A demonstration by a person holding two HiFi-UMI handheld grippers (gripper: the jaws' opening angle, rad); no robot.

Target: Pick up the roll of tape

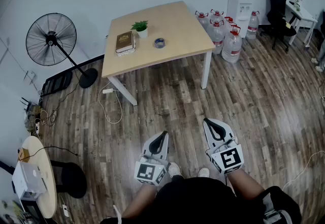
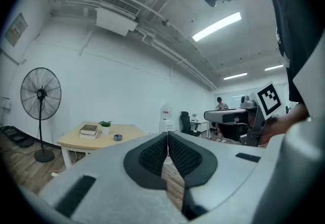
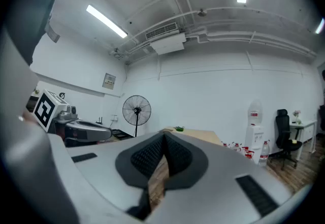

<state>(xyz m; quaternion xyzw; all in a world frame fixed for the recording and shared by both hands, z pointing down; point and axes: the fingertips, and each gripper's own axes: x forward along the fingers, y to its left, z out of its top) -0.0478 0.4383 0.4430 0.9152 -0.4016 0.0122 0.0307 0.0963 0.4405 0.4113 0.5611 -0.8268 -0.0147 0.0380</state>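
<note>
A small blue-grey roll of tape point(image 1: 159, 42) lies flat on the light wooden table point(image 1: 175, 27) far ahead of me; in the left gripper view the roll of tape point(image 2: 118, 137) shows small on the table point(image 2: 129, 130). My left gripper point(image 1: 164, 134) and right gripper point(image 1: 206, 122) are held side by side low over the wooden floor, well short of the table. Both are level, shut at the tips and hold nothing. In their own views the left gripper point(image 2: 167, 133) and right gripper point(image 3: 164, 136) show the pads meeting at the tips.
On the table also lie a brown book point(image 1: 124, 42) and a small potted plant point(image 1: 140, 28). A standing fan point(image 1: 51, 35) is left of the table, several water bottles point(image 1: 223, 32) and a dispenser point(image 1: 239, 2) to its right. A round side table point(image 1: 43, 152) stands near left.
</note>
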